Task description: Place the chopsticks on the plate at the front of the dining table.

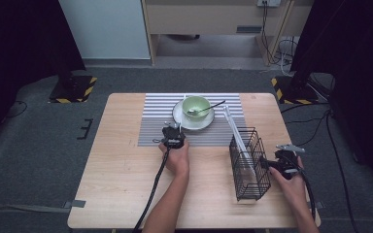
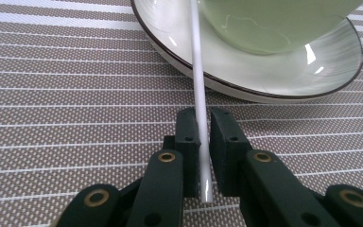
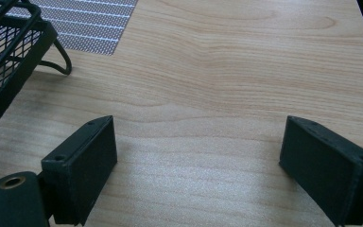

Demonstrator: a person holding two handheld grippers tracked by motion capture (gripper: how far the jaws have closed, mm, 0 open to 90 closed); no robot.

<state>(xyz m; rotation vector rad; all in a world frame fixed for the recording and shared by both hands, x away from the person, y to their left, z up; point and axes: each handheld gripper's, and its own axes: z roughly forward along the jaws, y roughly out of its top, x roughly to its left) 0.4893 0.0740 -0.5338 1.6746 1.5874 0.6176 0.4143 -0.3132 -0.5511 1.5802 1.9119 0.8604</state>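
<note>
Containers first. One pale green bowl (image 1: 195, 105) sits on one white saucer with a dark rim (image 1: 180, 117), both on the striped grey placemat (image 1: 155, 127) at the far middle of the wooden table (image 1: 121, 170). One dark spoon (image 1: 208, 108) rests in the bowl, handle leaning out over the rim toward the right. One black wire basket (image 1: 248, 165) stands on the bare wood at the right, just off the placemat's near right corner; one white chopstick (image 1: 234, 127) leans in it, upper end slanting out toward the mat. Whether anything else is in the basket cannot be told.

Second white chopstick (image 2: 199, 94): it lies between the jaws of the left gripper (image 1: 173, 137) and runs away from them across the saucer rim (image 2: 264, 80), just beside the bowl (image 2: 274, 23). In the left gripper view the left pad lies against the stick, while a narrow gap shows on the right side, so the hold looks nearly closed rather than firmly clamped. The gripper sits over the mat (image 2: 75, 94), just in front of the saucer.

Right gripper (image 1: 281, 162): held just to the right of the basket, near the table's right edge. In the right gripper view its jaws stand wide apart over bare wood (image 3: 217, 71), nothing between them; a corner of the basket (image 3: 9, 52) is at the left.

Count: bowls 1, saucers 1, spoons 1, baskets 1, chopsticks 2, placemats 1, grippers 2.
</note>
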